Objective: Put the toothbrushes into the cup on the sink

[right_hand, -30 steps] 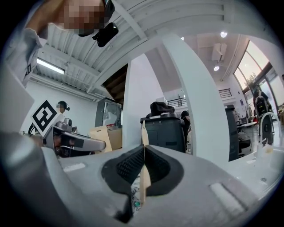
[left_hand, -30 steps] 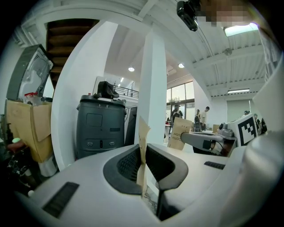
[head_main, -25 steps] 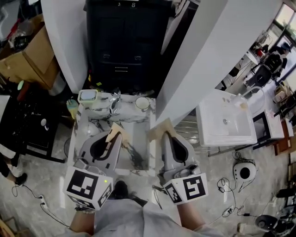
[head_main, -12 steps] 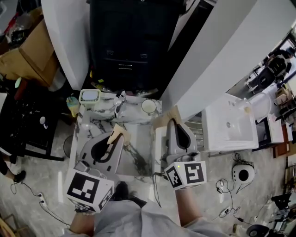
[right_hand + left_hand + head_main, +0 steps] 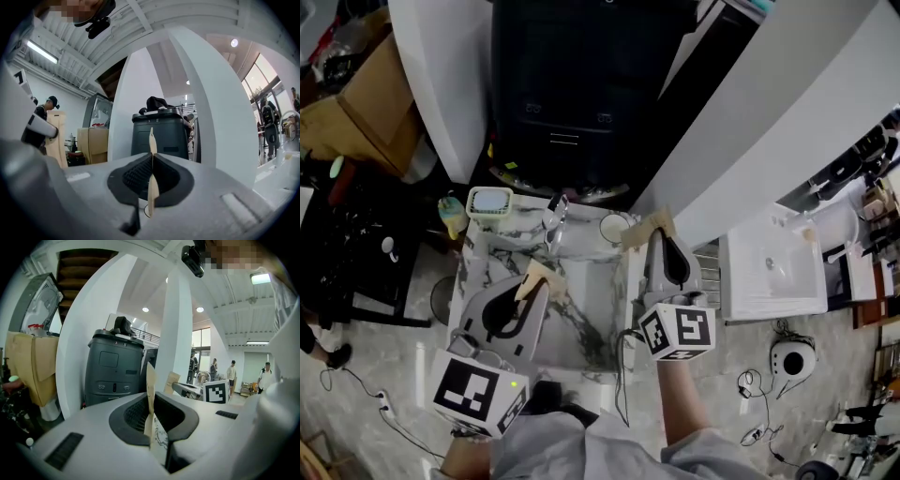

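The left gripper's (image 5: pixel 540 277) jaws stand slightly parted with nothing between them, over the marble sink (image 5: pixel 586 314); the right gripper's (image 5: pixel 649 228) jaws are pressed together, empty, their tips just beside the white cup (image 5: pixel 612 228) on the counter's (image 5: pixel 476 255) back right corner. The faucet (image 5: pixel 553 216) rises between the two grippers, with a pale green dish (image 5: pixel 489 201) further left. Both grippers have advanced from the basin's near edge.

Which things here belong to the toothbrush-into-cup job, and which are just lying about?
For the job: cup, marble sink, left gripper, right gripper.
Lying about: small white tray, yellowish bottle, cardboard box, separate white washbasin.
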Motion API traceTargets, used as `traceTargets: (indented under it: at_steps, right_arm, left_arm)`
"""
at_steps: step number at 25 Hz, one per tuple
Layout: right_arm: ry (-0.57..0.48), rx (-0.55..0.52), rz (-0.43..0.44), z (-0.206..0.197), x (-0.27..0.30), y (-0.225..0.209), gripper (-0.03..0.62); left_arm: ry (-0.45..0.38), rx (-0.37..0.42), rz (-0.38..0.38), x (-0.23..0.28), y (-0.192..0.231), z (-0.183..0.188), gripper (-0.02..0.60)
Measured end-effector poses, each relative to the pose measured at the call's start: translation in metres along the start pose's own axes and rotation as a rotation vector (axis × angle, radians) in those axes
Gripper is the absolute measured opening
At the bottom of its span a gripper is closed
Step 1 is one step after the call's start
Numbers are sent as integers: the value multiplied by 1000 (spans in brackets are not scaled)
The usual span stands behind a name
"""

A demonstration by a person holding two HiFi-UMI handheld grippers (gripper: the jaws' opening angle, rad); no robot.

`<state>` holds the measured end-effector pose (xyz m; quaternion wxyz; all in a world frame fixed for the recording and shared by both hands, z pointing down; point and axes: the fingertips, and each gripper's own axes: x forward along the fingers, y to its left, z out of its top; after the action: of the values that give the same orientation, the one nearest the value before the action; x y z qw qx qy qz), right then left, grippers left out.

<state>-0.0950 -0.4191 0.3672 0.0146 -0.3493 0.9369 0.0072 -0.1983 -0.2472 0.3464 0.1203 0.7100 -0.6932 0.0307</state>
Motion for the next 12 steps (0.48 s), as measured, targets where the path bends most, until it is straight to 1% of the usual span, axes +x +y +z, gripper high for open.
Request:
traceTargets:
  at_steps: [8, 12]
  right_arm:
    - [35, 12, -36, -35, 34, -15, -2]
    - [54, 29, -28, -53, 49, -17, -2]
  left_arm:
    - [26, -10, 16, 11, 22, -10, 34]
    - [30, -16, 27, 11, 32, -12, 34]
